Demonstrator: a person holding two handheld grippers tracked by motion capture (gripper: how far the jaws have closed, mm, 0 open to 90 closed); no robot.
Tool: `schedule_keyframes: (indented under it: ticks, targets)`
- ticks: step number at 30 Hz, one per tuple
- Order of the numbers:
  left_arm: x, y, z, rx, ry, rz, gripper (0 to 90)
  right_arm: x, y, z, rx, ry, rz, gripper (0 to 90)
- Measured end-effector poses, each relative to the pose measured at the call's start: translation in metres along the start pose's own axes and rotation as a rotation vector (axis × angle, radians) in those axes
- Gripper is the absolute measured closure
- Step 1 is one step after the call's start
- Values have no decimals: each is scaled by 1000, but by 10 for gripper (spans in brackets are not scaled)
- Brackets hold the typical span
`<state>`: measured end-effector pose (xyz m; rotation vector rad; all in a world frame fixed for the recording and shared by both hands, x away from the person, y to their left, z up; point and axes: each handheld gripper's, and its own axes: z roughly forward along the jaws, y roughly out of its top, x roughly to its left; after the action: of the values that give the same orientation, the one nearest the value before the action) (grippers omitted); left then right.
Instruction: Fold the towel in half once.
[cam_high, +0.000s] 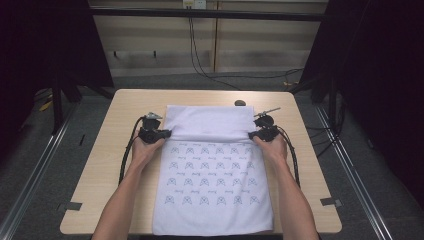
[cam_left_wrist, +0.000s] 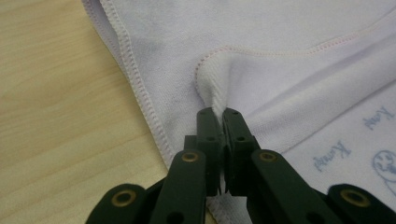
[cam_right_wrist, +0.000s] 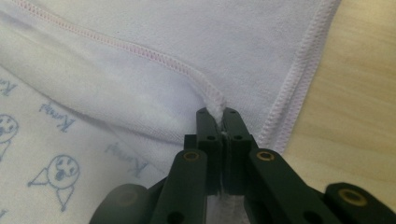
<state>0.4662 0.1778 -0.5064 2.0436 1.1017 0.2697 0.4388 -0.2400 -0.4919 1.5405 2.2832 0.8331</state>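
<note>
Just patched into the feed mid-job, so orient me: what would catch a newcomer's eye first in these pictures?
First the white towel, printed with small blue drawings, spread over the middle of the wooden table, its far part folded back toward the person. Then the left gripper and right gripper, each shut on the folded-over hem at its own side of the towel. A small dark object lies near the table's far edge.

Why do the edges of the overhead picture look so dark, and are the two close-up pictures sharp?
High view: light falls evenly on the table and towel, while both sides sink into black. Left gripper view: stitching near the left gripper is crisp, the closest parts softer. Right gripper view: the hem at the right gripper is sharp, no glare.
</note>
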Motion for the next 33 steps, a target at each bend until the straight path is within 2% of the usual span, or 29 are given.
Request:
schedule_keyframes:
  ticks: [1,2,3,4,7,8,10,11,13,14,15,16,17,18,19,20,21,22,23,24,25,26,27,28,29,30,31,32,33]
  targets:
    - [0,1,-2,1,-2,-9,871,-1,0,0,-9,7,-3,883]
    - [0,2,-10,-7,-23,-9,870,-3,-2,-5,-58,42,10,882]
    - [0,2,-10,-7,-23,-9,870,-7,-3,-9,-105,93,30,881]
    - [0,5,-24,-63,-56,-35,869,-11,-3,-15,-154,128,58,880]
    - [-3,16,-51,-147,-99,-20,868,-20,2,-40,-262,179,71,879]
    - [-6,20,-60,-177,-110,-8,868,-21,5,-49,-297,200,63,878]
    - [-16,28,-79,-221,-112,26,867,-19,10,-71,-346,201,32,876]
    - [-21,31,-89,-247,-113,28,866,-18,12,-83,-368,209,26,874]
    - [-28,35,-109,-315,-149,3,866,-15,16,-106,-417,232,13,871]
    - [-33,37,-119,-329,-147,10,867,-14,18,-117,-435,242,3,871]
    - [-33,37,-119,-329,-147,10,867,-12,20,-127,-448,244,-16,871]
    - [-42,42,-138,-354,-161,42,866,-10,22,-138,-457,240,-31,871]
    - [-42,42,-138,-354,-161,42,866,-7,24,-148,-467,242,-46,871]
    - [-51,46,-159,-381,-171,61,866,-4,24,-158,-485,242,-66,871]
    - [-55,46,-168,-388,-174,81,866,-2,24,-167,-504,252,-78,871]
    - [-55,46,-168,-388,-174,81,866,-2,24,-167,-504,252,-78,871]
    - [-60,47,-177,-387,-180,86,865,3,21,-183,-525,267,-98,872]
    - [-63,45,-184,-393,-208,79,865,3,21,-183,-525,267,-98,872]
    - [-69,37,-197,-388,-234,54,865,9,12,-194,-551,297,-105,872]
    - [-69,37,-197,-388,-234,54,865,9,12,-194,-551,297,-105,872]
    - [-78,25,-206,-378,-240,82,865,15,-1,-202,-564,313,-120,873]
    - [-78,25,-206,-378,-240,82,863,15,-1,-202,-564,313,-120,873]
    - [-81,17,-208,-365,-242,86,863,18,-8,-204,-564,323,-130,873]
    - [-84,-1,-209,-353,-278,76,862,24,-23,-207,-561,336,-145,873]
    - [-84,-1,-209,-353,-278,76,861,27,-31,-207,-555,342,-152,873]
    - [-87,-23,-206,-336,-282,75,860,30,-40,-205,-544,353,-157,873]
    - [-87,-23,-206,-336,-282,75,859,32,-49,-204,-528,365,-161,873]
    - [-90,-47,-198,-287,-278,101,858,35,-58,-200,-507,370,-159,873]
    - [-90,-47,-198,-287,-278,101,857,35,-58,-200,-507,370,-159,873]
